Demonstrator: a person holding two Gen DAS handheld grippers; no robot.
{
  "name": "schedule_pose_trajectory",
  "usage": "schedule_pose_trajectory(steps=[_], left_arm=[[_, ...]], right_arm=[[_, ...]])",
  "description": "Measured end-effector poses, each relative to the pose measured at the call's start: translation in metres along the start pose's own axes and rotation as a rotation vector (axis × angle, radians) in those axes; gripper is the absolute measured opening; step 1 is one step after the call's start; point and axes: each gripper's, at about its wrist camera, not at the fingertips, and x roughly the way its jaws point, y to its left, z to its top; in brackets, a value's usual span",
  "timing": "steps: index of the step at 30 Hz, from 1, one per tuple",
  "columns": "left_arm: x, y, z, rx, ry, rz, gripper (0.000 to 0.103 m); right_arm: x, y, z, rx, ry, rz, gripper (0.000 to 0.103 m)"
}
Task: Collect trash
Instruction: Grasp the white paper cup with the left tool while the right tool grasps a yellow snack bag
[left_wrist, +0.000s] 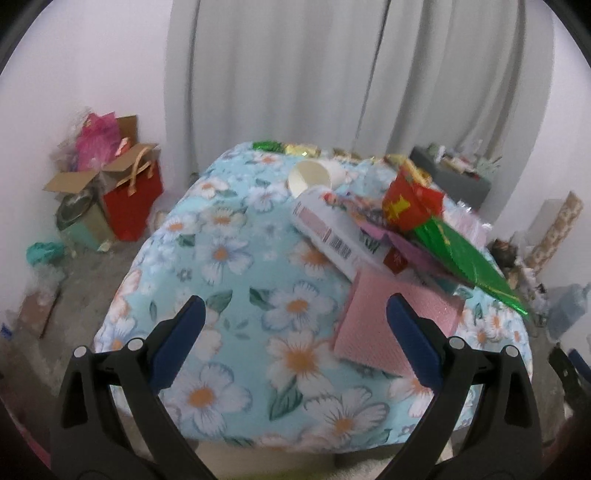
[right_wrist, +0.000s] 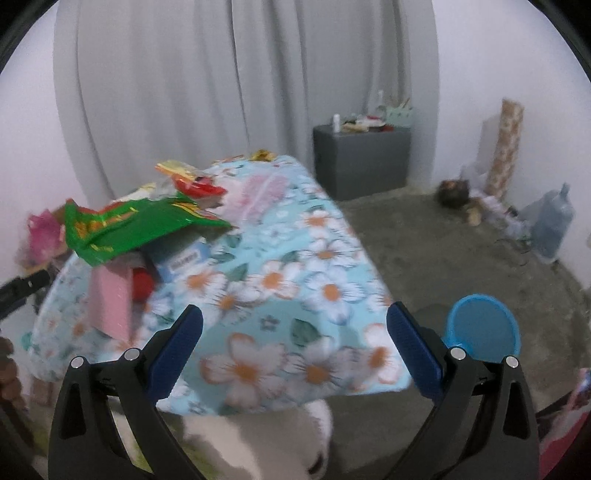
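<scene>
While both grippers hover with fingers spread wide and holding nothing, the trash sits on the flower-print surface (left_wrist: 236, 258). Left gripper (left_wrist: 295, 317): pink pad (left_wrist: 391, 325) touching its right finger; white carton (left_wrist: 332, 229), paper cup (left_wrist: 310, 177), red wrapper (left_wrist: 406, 203) and green wrapper (left_wrist: 458, 254) beyond. Right gripper (right_wrist: 295, 321): green wrapper (right_wrist: 129, 225) beyond its left finger; blue bin (right_wrist: 480, 325) beside its right finger.

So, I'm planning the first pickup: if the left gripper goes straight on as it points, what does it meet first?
Probably the floral tablecloth; the left gripper is open and empty, and the pink padded envelope lies just right of its line, though depth is unclear.
</scene>
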Motion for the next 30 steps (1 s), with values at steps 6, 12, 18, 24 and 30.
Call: schedule_pose_trajectory(steps=[6, 12, 18, 24, 30], left_arm=[[0.011, 0.003, -0.001, 0.02, 0.04, -0.126, 0.094], [0.022, 0.006, 0.014, 0.014, 0.032, -0.234, 0.094], [0.041, 0.03, 0.07, -0.042, -0.06, -0.245, 0.094], [0.082, 0.043, 0.128, -0.126, 0.012, -0.37, 0.094], [0.144, 0.037, 0.164, -0.214, 0.188, -0.495, 0.089]], right_arm=[[0.028, -0.007, 0.018, 0.111, 0.072, 0.143, 0.097], [0.052, -0.023, 0.045, 0.211, 0.092, 0.23, 0.097], [0.074, -0.04, 0.08, 0.303, 0.095, 0.303, 0.093], [0.085, -0.017, 0.13, 0.195, 0.065, 0.34, 0.086], [0.098, 0.054, 0.176, -0.13, 0.028, 0.355, 0.08]])
